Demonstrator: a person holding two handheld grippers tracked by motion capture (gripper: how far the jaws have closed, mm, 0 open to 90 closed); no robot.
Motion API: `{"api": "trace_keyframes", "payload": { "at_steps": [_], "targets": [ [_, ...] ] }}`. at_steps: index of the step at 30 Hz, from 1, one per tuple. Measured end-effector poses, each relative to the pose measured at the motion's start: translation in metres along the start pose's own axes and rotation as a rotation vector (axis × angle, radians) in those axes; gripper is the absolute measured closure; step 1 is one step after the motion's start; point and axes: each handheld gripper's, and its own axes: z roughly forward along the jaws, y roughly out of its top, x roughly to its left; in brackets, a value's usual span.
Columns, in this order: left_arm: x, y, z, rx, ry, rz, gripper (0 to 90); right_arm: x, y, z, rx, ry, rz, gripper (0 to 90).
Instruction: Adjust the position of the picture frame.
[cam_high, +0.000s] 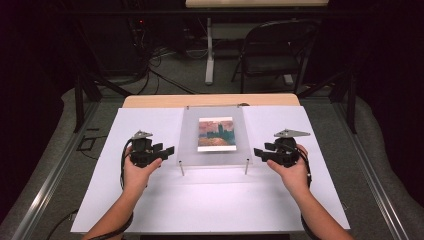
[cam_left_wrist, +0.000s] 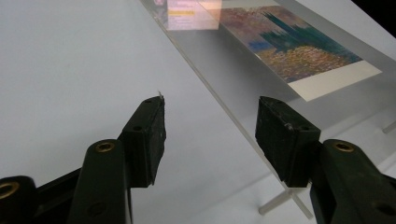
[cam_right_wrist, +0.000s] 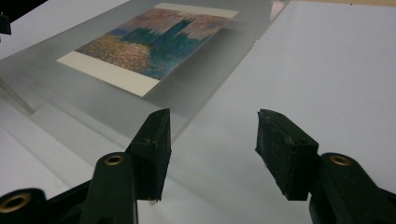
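Both grippers are positioned at the flanks of a clear acrylic plate (cam_high: 214, 150) raised on short standoff legs, with a painted picture card (cam_high: 216, 134) lying on its top face. The left gripper (cam_high: 167, 150) has its jaws spread and empty; in the left gripper view the plate's near edge (cam_left_wrist: 233, 116) runs between the two jaws, just ahead of them. The right gripper (cam_high: 258, 151) is likewise released, its jaws pointed at the opposite edge (cam_right_wrist: 187, 121), the card (cam_right_wrist: 154, 44) farther ahead and off toward the left jaw. Judged step: approach complete, grasp not yet made. Next move would call for level advance until each edge seats between the jaws, then even closing on both sides.
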Motion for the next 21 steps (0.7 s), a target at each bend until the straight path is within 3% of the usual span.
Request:
{"api": "trace_keyframes", "payload": {
  "at_steps": [16,21],
  "targets": [
    [-0.006,0.044,0.021,-0.008,-0.030,0.015,41.0,-0.005,0.040,0.021,0.007,-0.013,-0.053,46.2],
    [-0.005,0.056,0.029,0.013,-0.007,-0.017,39.6,-0.009,0.055,0.030,0.021,-0.004,-0.043,46.0]
  ]
}}
